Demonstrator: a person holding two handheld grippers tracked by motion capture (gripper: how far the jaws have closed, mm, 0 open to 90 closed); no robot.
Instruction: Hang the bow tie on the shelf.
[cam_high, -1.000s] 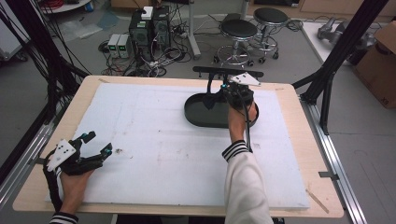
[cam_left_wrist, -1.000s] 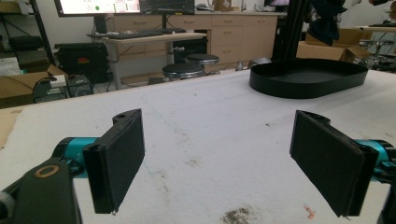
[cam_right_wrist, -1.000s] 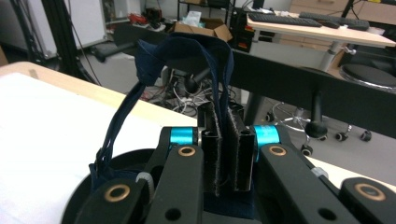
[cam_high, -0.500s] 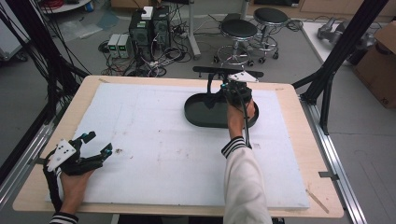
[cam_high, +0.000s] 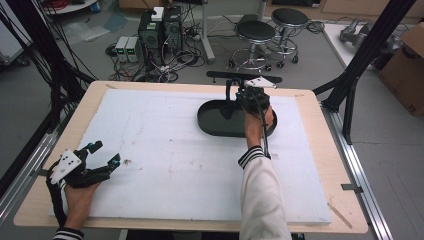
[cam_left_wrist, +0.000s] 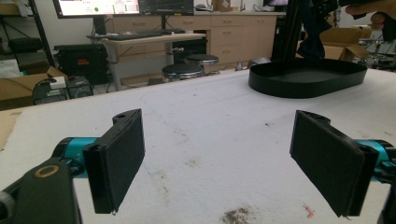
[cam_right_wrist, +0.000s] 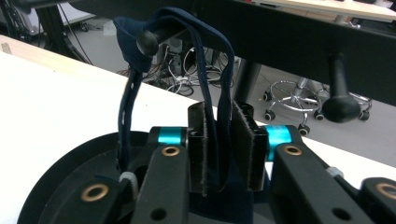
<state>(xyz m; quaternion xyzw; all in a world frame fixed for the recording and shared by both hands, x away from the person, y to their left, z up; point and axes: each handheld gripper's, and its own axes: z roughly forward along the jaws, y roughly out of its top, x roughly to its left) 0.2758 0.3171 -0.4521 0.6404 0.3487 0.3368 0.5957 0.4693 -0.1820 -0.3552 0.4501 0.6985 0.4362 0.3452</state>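
Observation:
A dark blue strap (cam_right_wrist: 201, 51) hangs looped over a peg (cam_right_wrist: 148, 43) of the black bar rack (cam_high: 244, 76) at the table's far edge. My right gripper (cam_high: 248, 95) is held up under the bar, over the far side of the black oval tray (cam_high: 215, 122). In the right gripper view its jaws (cam_right_wrist: 219, 112) have just been opening; the strap runs down between the pads (cam_right_wrist: 243, 140) with a gap showing. At the near left, my left gripper (cam_high: 106, 153) rests low over the white foam board, open wide (cam_left_wrist: 217, 158) with nothing between its pads.
A second peg (cam_right_wrist: 341, 105) hangs from the bar to the right. The white foam board (cam_high: 165, 165) covers most of the wooden table (cam_high: 320, 165). Black frame posts (cam_high: 350, 85) stand at the right edge. Stools (cam_high: 256, 32) and computers (cam_high: 160, 30) sit on the floor beyond.

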